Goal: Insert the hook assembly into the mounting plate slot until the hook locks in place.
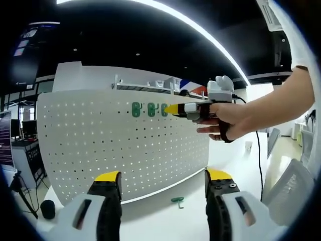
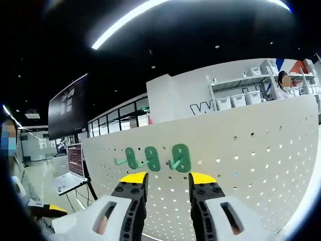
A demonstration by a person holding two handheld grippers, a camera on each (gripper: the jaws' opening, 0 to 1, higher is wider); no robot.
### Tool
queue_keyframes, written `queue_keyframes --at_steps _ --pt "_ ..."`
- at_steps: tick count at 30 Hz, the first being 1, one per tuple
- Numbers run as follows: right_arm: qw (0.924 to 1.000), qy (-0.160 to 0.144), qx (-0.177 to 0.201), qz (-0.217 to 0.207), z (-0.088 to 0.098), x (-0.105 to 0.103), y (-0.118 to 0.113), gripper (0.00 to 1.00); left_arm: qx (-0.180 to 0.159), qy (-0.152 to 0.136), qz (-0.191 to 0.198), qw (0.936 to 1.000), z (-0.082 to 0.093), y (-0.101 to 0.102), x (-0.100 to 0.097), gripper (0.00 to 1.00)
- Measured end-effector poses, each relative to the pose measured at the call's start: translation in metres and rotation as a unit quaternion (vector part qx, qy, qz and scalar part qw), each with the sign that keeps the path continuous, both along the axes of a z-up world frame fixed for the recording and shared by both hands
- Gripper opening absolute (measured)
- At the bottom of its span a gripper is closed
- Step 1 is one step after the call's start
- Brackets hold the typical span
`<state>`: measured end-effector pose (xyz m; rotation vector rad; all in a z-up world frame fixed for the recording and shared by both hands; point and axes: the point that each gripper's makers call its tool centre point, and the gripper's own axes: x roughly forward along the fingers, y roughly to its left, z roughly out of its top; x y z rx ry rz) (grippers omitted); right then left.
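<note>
A white pegboard mounting plate [image 1: 125,145] stands upright on the white table. Three green hook assemblies [image 1: 150,109] sit in a row in its upper holes. A loose green hook [image 1: 177,201] lies on the table at the board's foot. My left gripper [image 1: 163,176] hangs back from the board, open and empty. A hand holds my right gripper [image 1: 174,109] with its yellow tips at the rightmost mounted hook. In the right gripper view the board [image 2: 261,150] is close. The right gripper [image 2: 167,178] is open just below the rightmost hook [image 2: 180,158], with nothing between its jaws.
Behind the board stands a shelf with white bins [image 2: 241,98], and a person [image 2: 285,83] is near it. A tripod [image 1: 20,191] and a black object [image 1: 47,208] sit at the left. A white chair [image 1: 296,186] is at the right.
</note>
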<state>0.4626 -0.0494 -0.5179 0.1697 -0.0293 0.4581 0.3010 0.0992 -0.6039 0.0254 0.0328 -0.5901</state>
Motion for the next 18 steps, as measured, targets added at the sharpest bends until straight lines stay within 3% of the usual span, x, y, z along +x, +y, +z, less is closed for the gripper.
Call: queue_keyframes --at_steps 7,18 --pt "0.9995 -0.001 0.014 0.028 -0.003 -0.012 -0.006 0.34 0.004 0.0 0.004 1.0 0.001 0.002 0.0 0.7" --pt "0.999 0.007 0.033 0.031 -0.006 -0.02 -0.015 0.36 0.01 -0.005 0.002 0.9999 0.004 0.0 -0.003 0.7"
